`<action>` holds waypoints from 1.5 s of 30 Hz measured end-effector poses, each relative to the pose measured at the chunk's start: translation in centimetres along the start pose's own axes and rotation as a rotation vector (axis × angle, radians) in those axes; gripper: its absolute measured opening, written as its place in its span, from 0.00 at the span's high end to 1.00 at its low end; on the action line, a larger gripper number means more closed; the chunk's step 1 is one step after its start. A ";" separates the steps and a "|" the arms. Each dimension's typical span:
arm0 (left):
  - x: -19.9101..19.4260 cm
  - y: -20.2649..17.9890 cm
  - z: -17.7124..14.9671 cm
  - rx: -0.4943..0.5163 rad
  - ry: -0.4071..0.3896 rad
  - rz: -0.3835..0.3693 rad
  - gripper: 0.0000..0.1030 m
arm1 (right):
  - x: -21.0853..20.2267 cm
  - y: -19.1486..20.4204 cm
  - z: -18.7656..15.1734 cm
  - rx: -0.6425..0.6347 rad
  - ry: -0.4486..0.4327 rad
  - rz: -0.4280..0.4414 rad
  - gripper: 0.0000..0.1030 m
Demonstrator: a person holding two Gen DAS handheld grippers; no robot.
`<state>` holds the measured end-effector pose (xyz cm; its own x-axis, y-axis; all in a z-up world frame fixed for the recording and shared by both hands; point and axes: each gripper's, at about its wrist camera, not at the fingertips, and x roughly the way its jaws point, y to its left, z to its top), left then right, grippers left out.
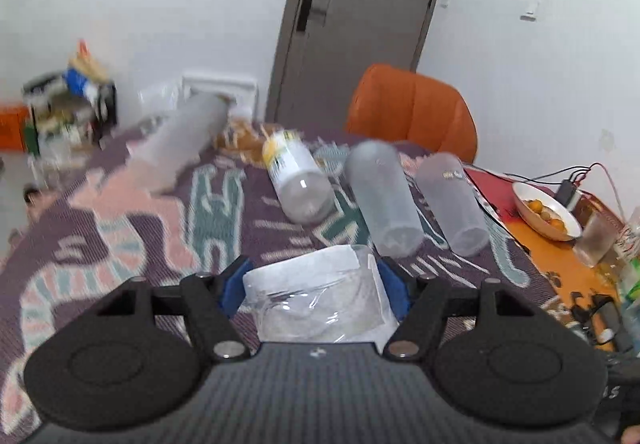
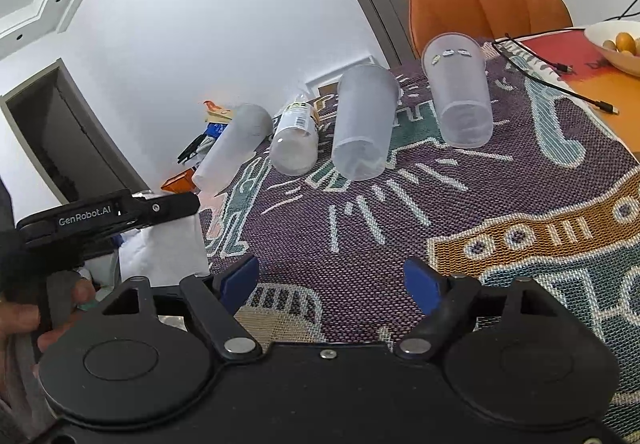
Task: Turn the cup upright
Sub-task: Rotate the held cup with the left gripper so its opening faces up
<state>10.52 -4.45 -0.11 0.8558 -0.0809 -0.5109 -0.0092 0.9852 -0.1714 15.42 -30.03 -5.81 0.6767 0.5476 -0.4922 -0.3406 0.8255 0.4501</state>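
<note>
My left gripper [image 1: 316,286] is shut on a clear plastic cup with a white label [image 1: 316,296], held above the patterned tablecloth. It shows in the right wrist view as a white cup [image 2: 168,248] under the left gripper at the left edge. Several frosted cups lie on their sides in a row: one at far left [image 1: 180,140] [image 2: 232,148], a labelled one [image 1: 298,176] [image 2: 294,140], a third [image 1: 384,200] [image 2: 362,124] and a fourth [image 1: 452,204] [image 2: 460,92]. My right gripper [image 2: 332,280] is open and empty over the cloth.
An orange chair [image 1: 412,108] [image 2: 488,0] stands behind the table. A bowl of oranges [image 1: 546,210] [image 2: 616,44], a glass [image 1: 598,240] and cables [image 2: 560,84] lie on the right side. A cluttered shelf [image 1: 68,112] stands at the far left.
</note>
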 end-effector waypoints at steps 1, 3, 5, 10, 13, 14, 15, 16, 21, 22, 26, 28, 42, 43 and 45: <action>-0.2 -0.3 -0.2 0.024 -0.030 0.020 0.34 | 0.0 0.1 0.0 -0.003 0.000 -0.001 0.22; -0.5 -0.6 -0.4 0.058 -0.076 0.033 0.34 | 0.0 0.2 0.0 -0.005 0.000 -0.003 0.22; -0.8 -0.7 -0.7 0.080 -0.114 0.038 0.34 | 0.1 0.3 0.0 -0.006 0.002 -0.005 0.22; -0.5 -0.7 -1.2 0.103 -0.164 0.047 0.34 | 0.4 0.2 -0.2 -0.004 0.011 -0.011 0.22; -0.5 -0.6 -1.6 0.104 -0.189 0.052 0.33 | 0.6 0.1 -0.3 -0.001 0.017 -0.015 0.22; -0.3 -0.7 -1.8 0.109 -0.195 0.055 0.33 | 0.6 0.0 -0.3 0.000 0.018 -0.016 0.22; -0.2 -0.8 -1.9 0.114 -0.199 0.058 0.33 | 0.7 -0.1 -0.4 0.002 0.020 -0.018 0.21; -0.1 -0.9 -2.0 0.120 -0.201 0.059 0.33 | 0.8 -0.2 -0.4 0.005 0.021 -0.020 0.21; 0.7 -1.2 -2.7 0.141 -0.180 0.051 0.34 | 0.9 -0.7 -0.5 0.017 0.025 -0.027 0.20; 0.8 -1.3 -2.8 0.141 -0.170 0.045 0.34 | 0.9 -0.8 -0.5 0.018 0.025 -0.028 0.20; 0.8 -1.4 -3.0 0.134 -0.139 0.030 0.35 | 0.9 -1.0 -0.6 0.023 0.024 -0.029 0.20; 0.7 -1.4 -2.8 0.129 -0.123 0.026 0.37 | 0.9 -1.0 -0.6 0.024 0.025 -0.029 0.20; -0.1 -3.3 -2.7 0.255 -0.063 0.026 0.10 | 0.5 -0.9 -0.5 0.021 0.012 -0.031 0.18; -0.5 -3.2 -2.6 0.247 -0.070 0.018 0.09 | 0.5 -0.8 -0.5 0.018 0.011 -0.031 0.18; -1.0 -3.0 -2.3 0.226 -0.078 0.007 0.07 | 0.3 -0.6 -0.4 0.010 0.004 -0.033 0.17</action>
<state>8.51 -7.67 -1.01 0.8934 -0.0705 -0.4437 0.0929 0.9952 0.0291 15.55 -30.29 -6.49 0.6849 0.5202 -0.5101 -0.3115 0.8420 0.4405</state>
